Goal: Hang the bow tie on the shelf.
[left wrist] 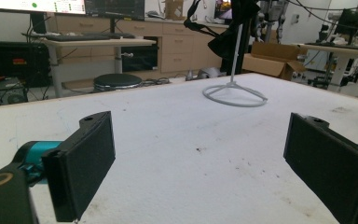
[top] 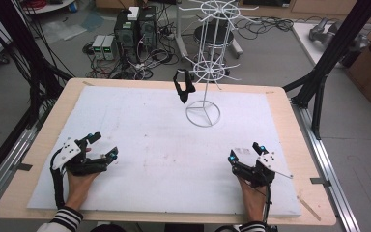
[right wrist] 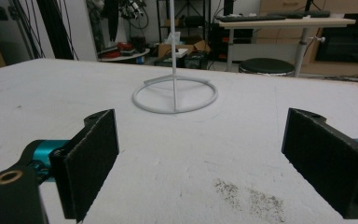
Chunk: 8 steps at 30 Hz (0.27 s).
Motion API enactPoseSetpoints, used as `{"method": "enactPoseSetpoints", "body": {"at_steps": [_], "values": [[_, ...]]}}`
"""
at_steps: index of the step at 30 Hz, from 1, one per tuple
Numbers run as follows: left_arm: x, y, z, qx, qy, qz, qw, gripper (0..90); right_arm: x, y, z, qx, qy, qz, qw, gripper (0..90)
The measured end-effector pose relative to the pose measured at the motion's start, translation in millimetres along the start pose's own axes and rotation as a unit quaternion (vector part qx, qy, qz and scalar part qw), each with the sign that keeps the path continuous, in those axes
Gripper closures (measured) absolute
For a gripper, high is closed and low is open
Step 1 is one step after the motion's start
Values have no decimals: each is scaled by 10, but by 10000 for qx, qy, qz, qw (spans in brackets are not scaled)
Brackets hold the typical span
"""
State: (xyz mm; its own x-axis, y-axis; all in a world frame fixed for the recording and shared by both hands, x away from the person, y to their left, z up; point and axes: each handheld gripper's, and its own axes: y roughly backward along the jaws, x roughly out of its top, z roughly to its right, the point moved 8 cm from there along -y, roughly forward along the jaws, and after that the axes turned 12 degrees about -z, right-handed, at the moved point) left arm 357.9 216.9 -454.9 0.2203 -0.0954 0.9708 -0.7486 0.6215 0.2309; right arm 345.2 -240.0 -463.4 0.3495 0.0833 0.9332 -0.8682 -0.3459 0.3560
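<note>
Plainly, hands: left tool (top: 101, 147) and right tool (top: 244, 155) rest low on the white foam-covered wooden desk (top: 145, 145), jaws spread apart and empty, seemingly awaiting a start.
Likely target: black strap-like item (top: 183, 86) hangs from the white wire display stand (top: 203, 72) at the desk's far edge, well apart from both.
Obstacles: stand's spokes and ring base (right wrist: 175, 94) crowd the item; bare desk between.
</note>
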Motion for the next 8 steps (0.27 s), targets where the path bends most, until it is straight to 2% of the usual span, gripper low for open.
{"method": "enactPoseSetpoints", "body": {"at_steps": [5, 8], "values": [[5, 18, -6, 32, 52, 100, 9999, 93, 1, 34, -12, 91, -11, 125, 9999, 99], [2, 12, 7, 62, -37, 77, 9999, 94, 2, 31, -18, 78, 49, 136, 9999, 99]]}}
